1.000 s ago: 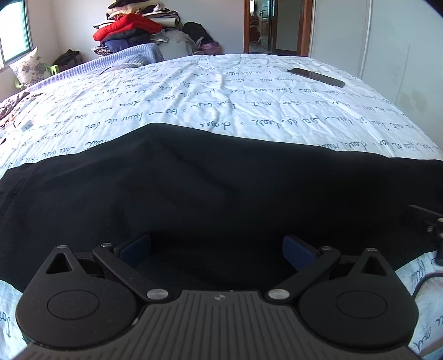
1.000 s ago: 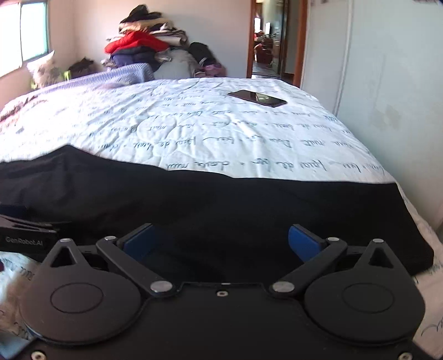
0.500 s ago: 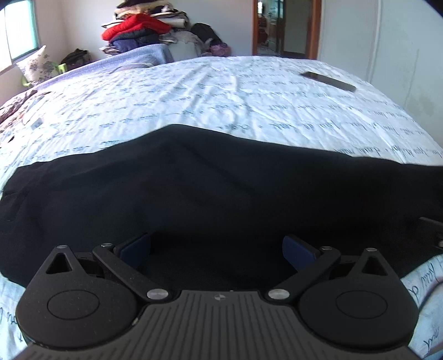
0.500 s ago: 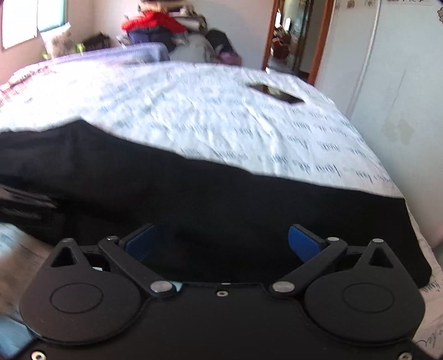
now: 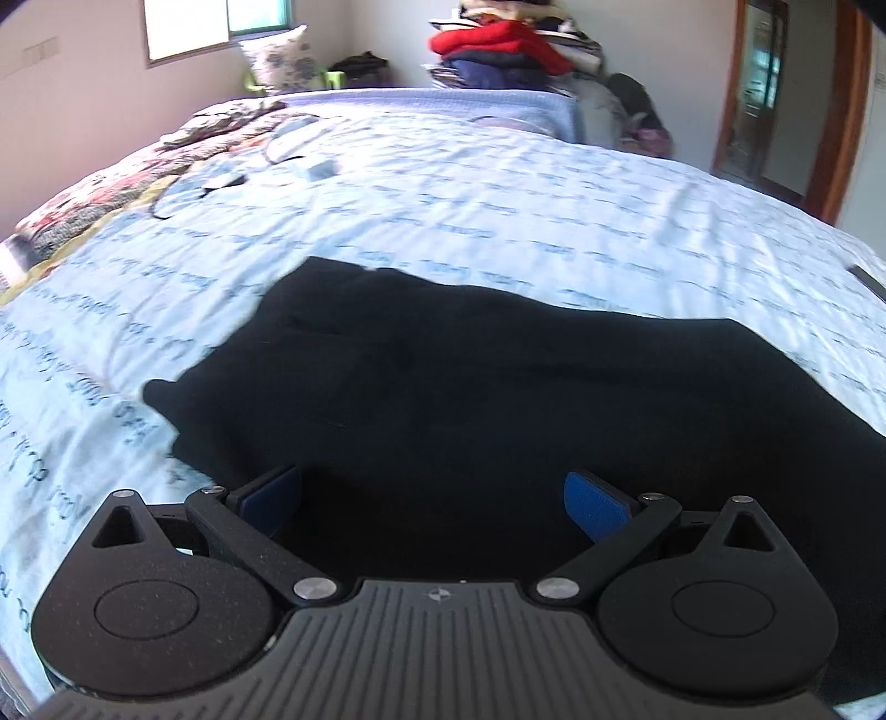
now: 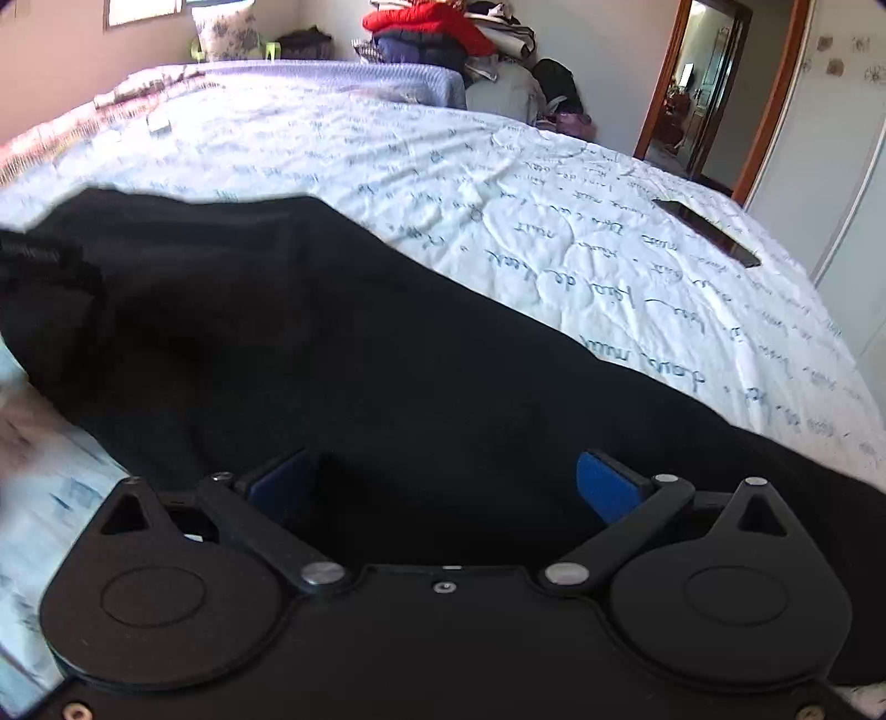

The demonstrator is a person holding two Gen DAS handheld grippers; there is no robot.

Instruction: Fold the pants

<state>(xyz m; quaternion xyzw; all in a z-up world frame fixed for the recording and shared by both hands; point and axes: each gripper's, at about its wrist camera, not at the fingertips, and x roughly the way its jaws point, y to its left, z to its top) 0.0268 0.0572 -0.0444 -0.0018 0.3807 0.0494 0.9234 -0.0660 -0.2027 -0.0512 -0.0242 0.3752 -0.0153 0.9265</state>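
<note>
Black pants [image 5: 498, 399], on bed [image 5: 498, 221]: bunched leftward since a second ago; both jaws spread, nothing grasped; fold begun

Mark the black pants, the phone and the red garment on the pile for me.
black pants [image 6: 443, 360], right wrist view, middle of the dark fabric.
phone [image 6: 709, 232], right wrist view, centre of its dark face.
red garment [image 5: 498, 39], left wrist view, its front fold.
</note>
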